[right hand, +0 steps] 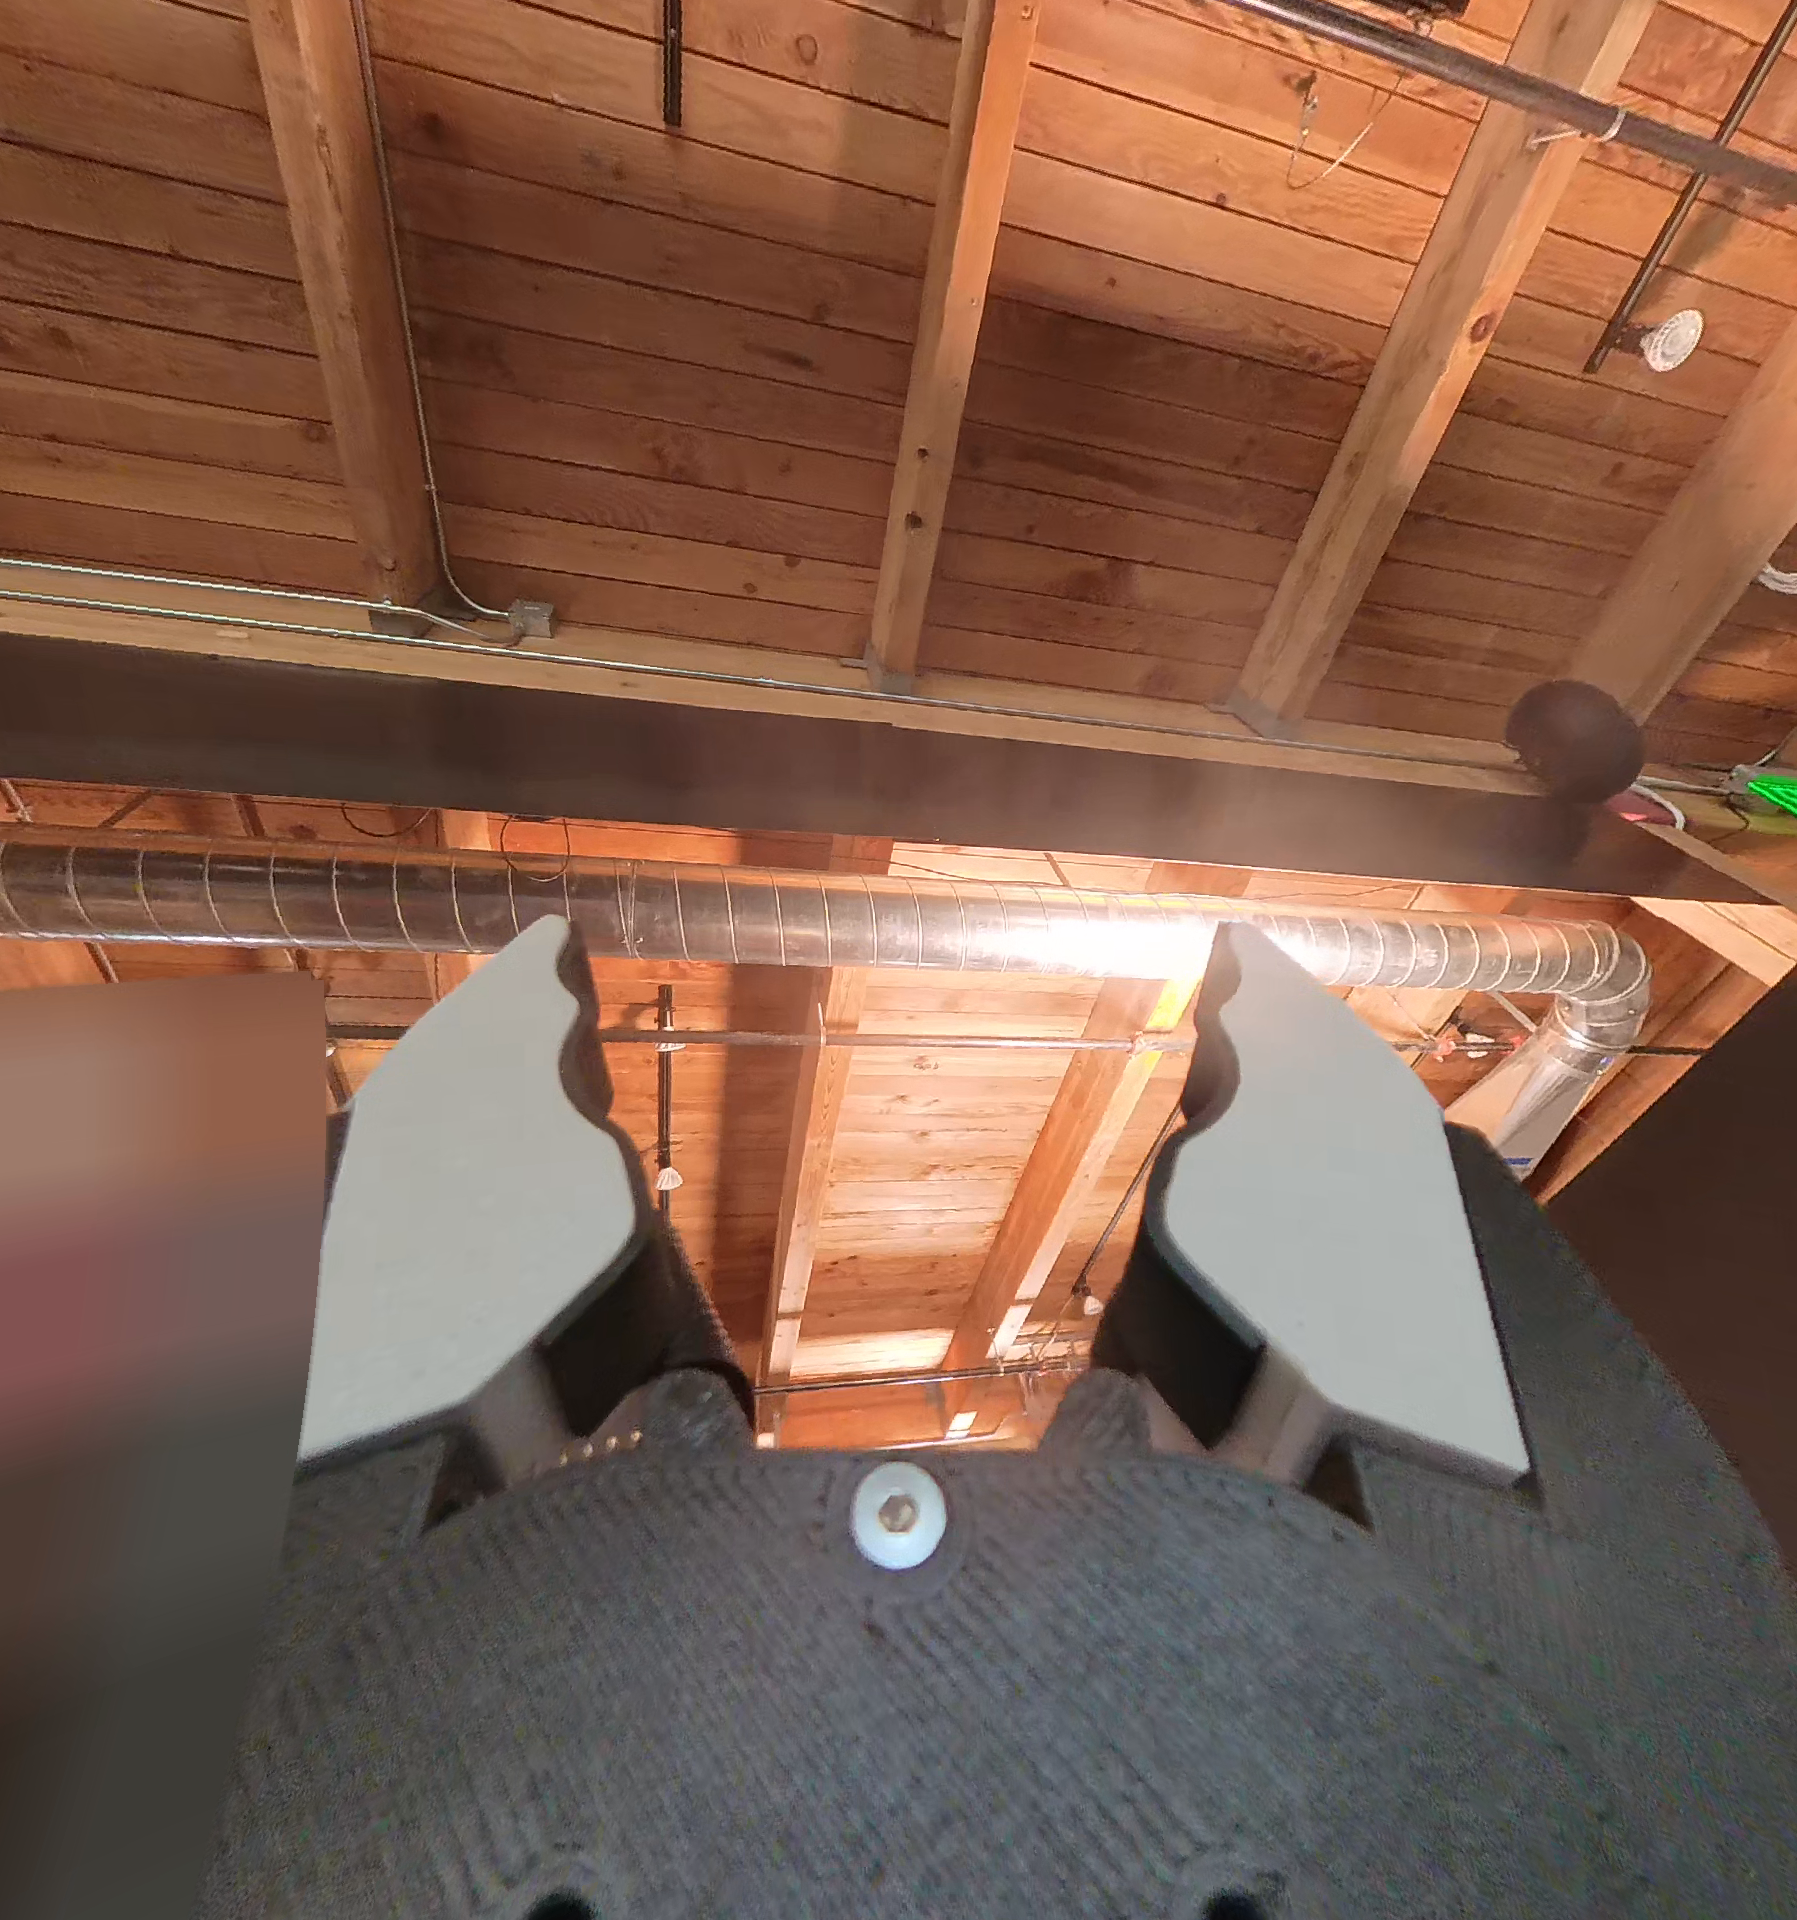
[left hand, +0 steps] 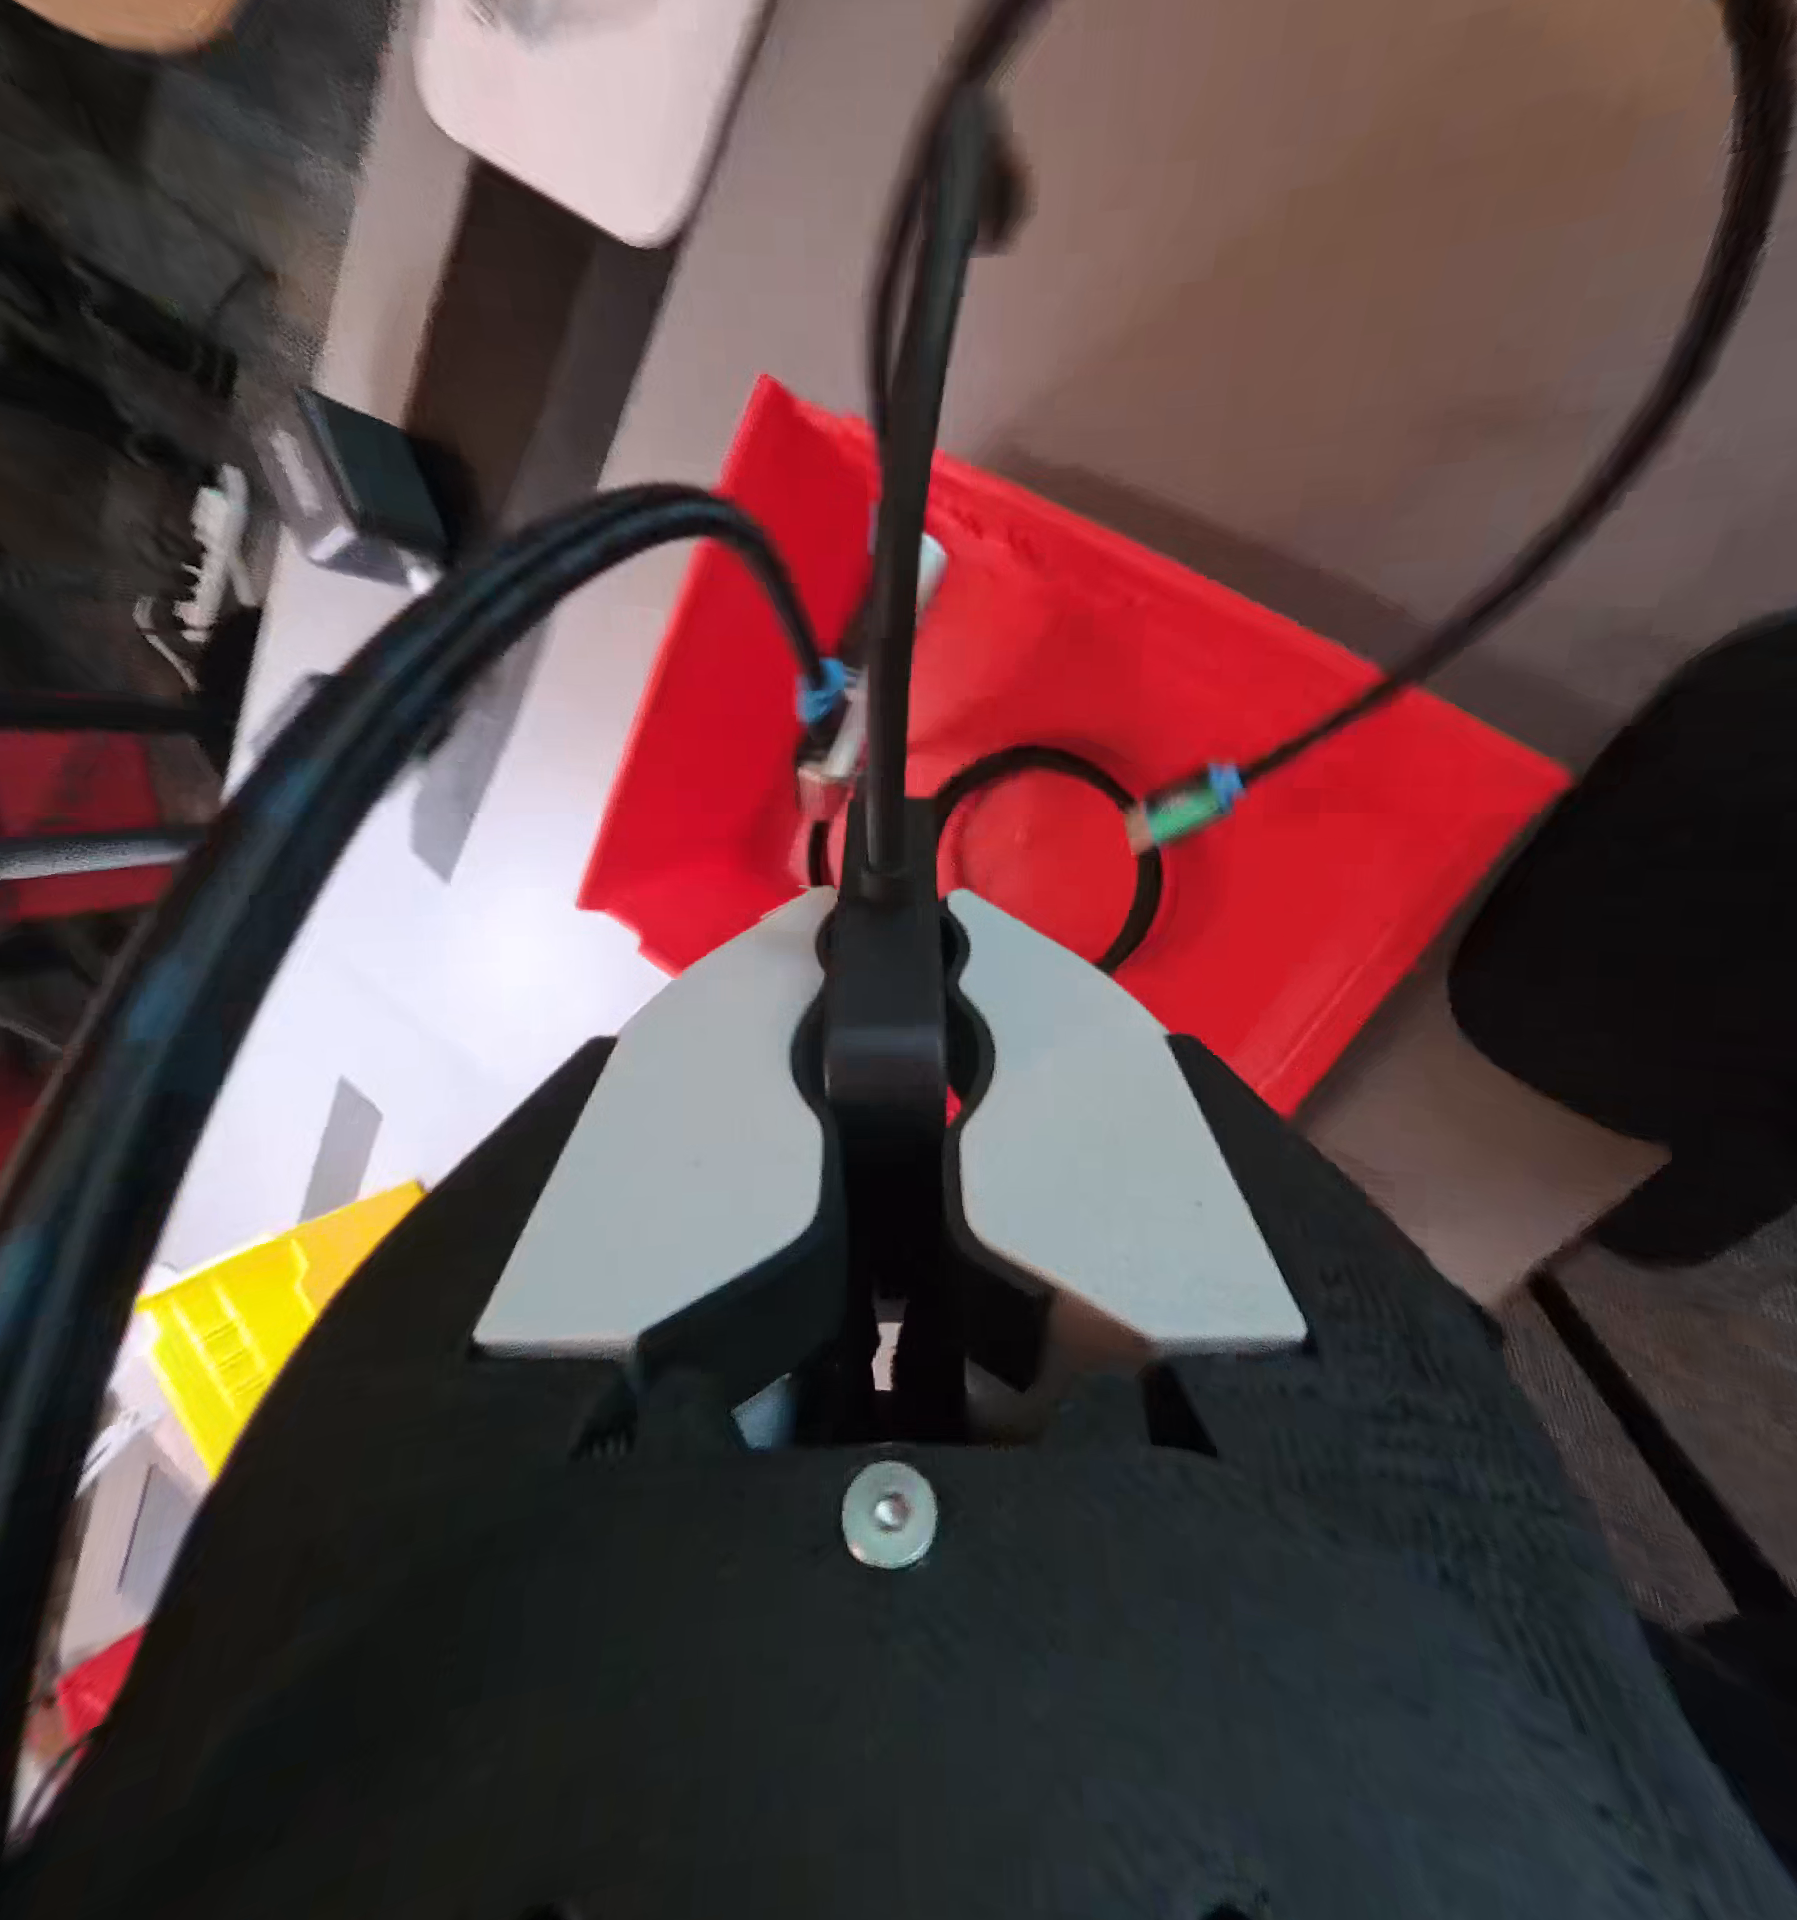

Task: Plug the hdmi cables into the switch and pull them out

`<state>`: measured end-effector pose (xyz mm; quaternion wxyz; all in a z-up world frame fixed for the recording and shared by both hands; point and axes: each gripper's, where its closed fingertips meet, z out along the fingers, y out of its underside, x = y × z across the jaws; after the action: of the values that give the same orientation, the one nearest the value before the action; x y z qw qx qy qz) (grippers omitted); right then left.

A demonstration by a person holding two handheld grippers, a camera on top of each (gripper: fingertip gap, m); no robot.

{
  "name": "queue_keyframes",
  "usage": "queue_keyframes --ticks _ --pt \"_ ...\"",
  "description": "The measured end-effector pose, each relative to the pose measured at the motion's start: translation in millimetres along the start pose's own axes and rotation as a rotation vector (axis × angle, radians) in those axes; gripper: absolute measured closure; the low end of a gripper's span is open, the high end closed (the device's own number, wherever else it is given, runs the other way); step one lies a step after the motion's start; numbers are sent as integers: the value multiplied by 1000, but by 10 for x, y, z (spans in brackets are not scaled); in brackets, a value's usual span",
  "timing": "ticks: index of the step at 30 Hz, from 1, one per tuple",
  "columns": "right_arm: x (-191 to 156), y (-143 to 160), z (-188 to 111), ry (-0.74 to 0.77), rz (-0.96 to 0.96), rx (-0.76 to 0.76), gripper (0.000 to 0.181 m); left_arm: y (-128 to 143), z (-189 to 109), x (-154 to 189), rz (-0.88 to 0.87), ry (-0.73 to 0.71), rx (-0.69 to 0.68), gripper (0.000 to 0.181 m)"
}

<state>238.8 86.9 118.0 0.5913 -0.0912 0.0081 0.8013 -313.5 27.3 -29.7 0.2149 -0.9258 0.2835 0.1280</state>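
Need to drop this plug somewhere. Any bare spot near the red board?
Bare: the pale tabletop between the red board and the black cable bundle; also the board's right part, past the green-tipped connector. Crowded: the board's middle, around the ring and blue-tagged connectors. Right wrist view shows only ceiling.

Beyond your left claw [left hand: 883,914], cable plug [left hand: 881,1023] between its fingers, a tray [left hand: 1289,831]; bundled cables [left hand: 250,831] left of it.

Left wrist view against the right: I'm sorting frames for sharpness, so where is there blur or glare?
Left wrist view: motion-smeared, worst along the left edge and the black cable bundle; the left gripper and its clamped black HDMI plug stay fairly crisp. Right wrist view: sharp ceiling planks, a bright glare patch on the metal duct, and the open right gripper evenly lit.
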Motion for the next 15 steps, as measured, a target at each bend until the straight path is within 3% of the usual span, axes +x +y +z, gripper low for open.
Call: queue_keyframes --ticks 3,4,6,7,11,13,15 --pt "1 -19 -13 7 -31 -1 71 42 -164 -452 80 -431 -150 167" --pt "3 -24 -13 8 -40 -3 72 -109 -253 -395 124 -458 -87 167" --pt "18 -38 -9 9 -46 -1 73 -528 -378 -81 123 -307 175 166" --pt "27 -47 -10 9 -41 4 73 -589 -411 -24 117 -274 218 166" --pt "38 -60 -26 16 -23 2 73 -319 -534 -485 56 -545 119 167" --pt "34 -96 -32 19 -51 8 73 -271 -545 -456 105 -597 133 166" --pt "38 -134 -32 20 -78 16 74 -269 -653 -467 187 -738 156 167"
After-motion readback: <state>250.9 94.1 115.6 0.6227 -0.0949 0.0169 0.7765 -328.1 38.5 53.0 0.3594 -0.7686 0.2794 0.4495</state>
